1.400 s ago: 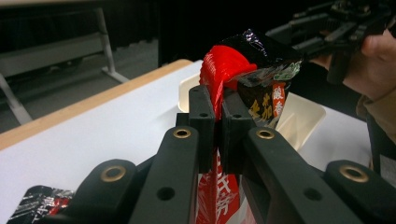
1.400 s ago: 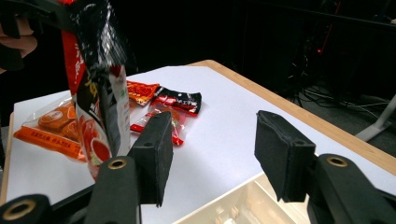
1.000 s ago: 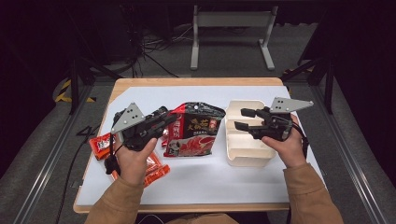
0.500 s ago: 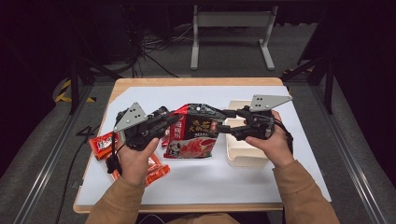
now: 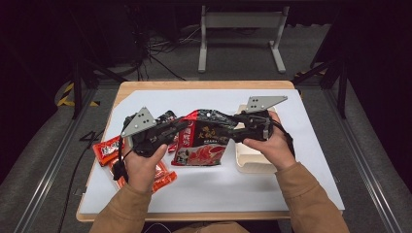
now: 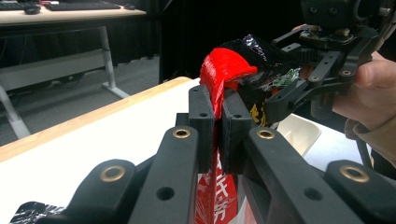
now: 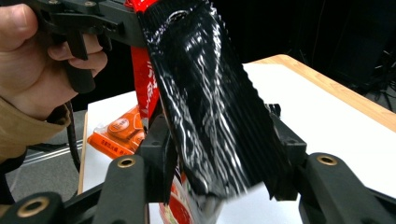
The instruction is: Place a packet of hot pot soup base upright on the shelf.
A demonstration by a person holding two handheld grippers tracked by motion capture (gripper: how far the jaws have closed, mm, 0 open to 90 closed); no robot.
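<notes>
A red and black noodle packet [image 5: 204, 141] hangs upright above the white table cover. My left gripper [image 5: 187, 124] is shut on the red left part of its top edge [image 6: 224, 70], the pads pinching the foil in the left gripper view [image 6: 217, 112]. My right gripper [image 5: 228, 128] has come in from the right. Its jaws have just been closing, and the packet's crinkled black top flap [image 7: 205, 93] lies between them. A gap still shows beside the flap in the right gripper view [image 7: 219, 154], so I see no firm pinch.
A white tray [image 5: 252, 162] sits on the table under my right hand. Orange sachets [image 5: 107, 149] [image 5: 163, 177] lie at the left under my left hand, also in the right gripper view [image 7: 116, 133]. Another dark packet [image 5: 167, 115] lies behind the left gripper. The white cover [image 5: 291, 194] lies on a wooden tabletop.
My right hand has moved left from over the white tray to the packet's top edge, and its jaws now straddle the black flap. The left gripper kept still, holding the packet.
</notes>
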